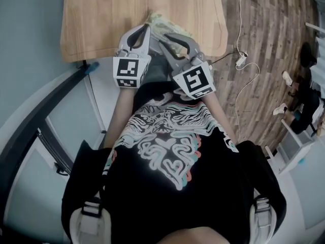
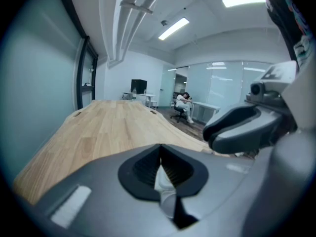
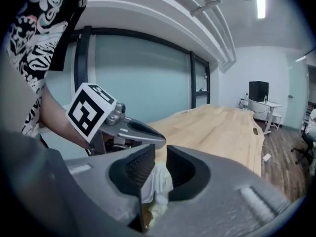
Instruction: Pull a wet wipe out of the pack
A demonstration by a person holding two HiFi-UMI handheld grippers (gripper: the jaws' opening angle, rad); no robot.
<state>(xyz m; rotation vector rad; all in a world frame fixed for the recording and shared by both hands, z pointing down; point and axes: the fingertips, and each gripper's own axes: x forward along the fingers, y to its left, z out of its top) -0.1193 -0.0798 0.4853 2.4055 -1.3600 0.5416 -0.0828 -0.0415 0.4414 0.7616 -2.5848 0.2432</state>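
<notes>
The wet wipe pack (image 1: 161, 24), pale green and yellow, lies at the near edge of the wooden table (image 1: 101, 19), between the two gripper tips. My left gripper (image 1: 145, 30) reaches it from the left. In the left gripper view, the left gripper (image 2: 162, 169) is shut on a thin white strip (image 2: 163, 184) that looks like the pack's edge. My right gripper (image 1: 166, 38) comes in from the right. In the right gripper view, the right gripper (image 3: 159, 169) pinches a crumpled white wipe (image 3: 158, 181), with yellowish pack showing beneath it. Each gripper view also shows the other gripper close by.
The long table stretches away ahead of both grippers. A white cable and plug block (image 1: 241, 60) lie on the wood floor to the right. A glass wall with dark frames (image 1: 56, 131) runs along the left. A person sits at a distant desk (image 2: 183, 105).
</notes>
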